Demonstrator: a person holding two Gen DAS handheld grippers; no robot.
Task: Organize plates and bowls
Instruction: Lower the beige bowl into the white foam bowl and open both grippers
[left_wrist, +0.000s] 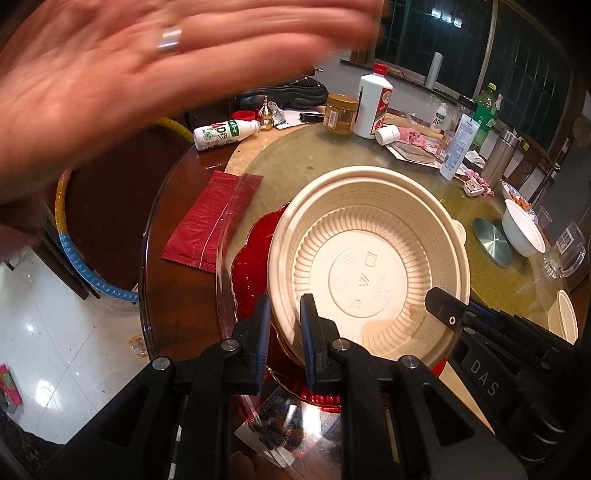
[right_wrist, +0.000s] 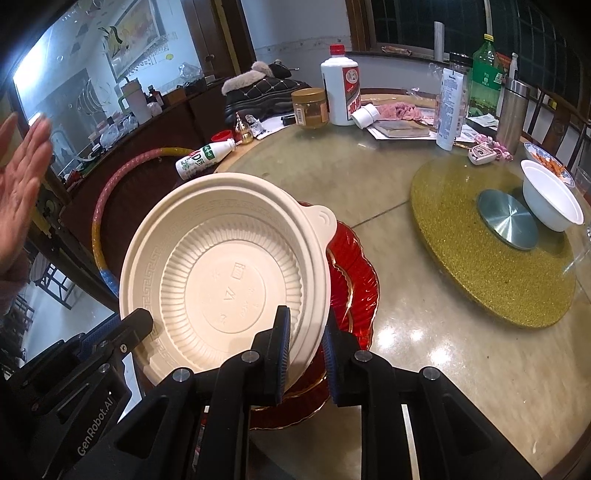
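The cream plastic bowl (left_wrist: 369, 273) is round, so it has no long axis; it sits open side up and tipped toward the cameras, its small rim tab (right_wrist: 325, 218) pointing away toward the far side of the bench (right_wrist: 424, 332). It lies over a red glass plate (right_wrist: 354, 280) with a scalloped gold edge, at the near rim of the bench. The left tongs (left_wrist: 284, 332) are clenched on the bowl's near-left rim, one blue pad inside and one outside; the right tongs (right_wrist: 306, 354) grasp the near-right rim in the same way. A blurred open hand (left_wrist: 122, 85) wearing a ring hangs above the left side, clear of the bowl. A red foil packet (left_wrist: 207, 225) lies flat just left of the plate. Farther back stand a white liquor bottle (right_wrist: 341, 92) with a red cap and label, an amber jar (right_wrist: 310, 107), a toppled white "AD" drink bottle (right_wrist: 201, 158), a green soda bottle (right_wrist: 485, 74) and a steel tumbler (right_wrist: 513, 114). To the right a gold glitter turntable (right_wrist: 480, 266) carries a white bowl (right_wrist: 550, 203); nothing lies between it and the cream bowl. The bowl's moulded base marks are too faint to read. The right tool reads "DAS", the left "GenRobot.AI".
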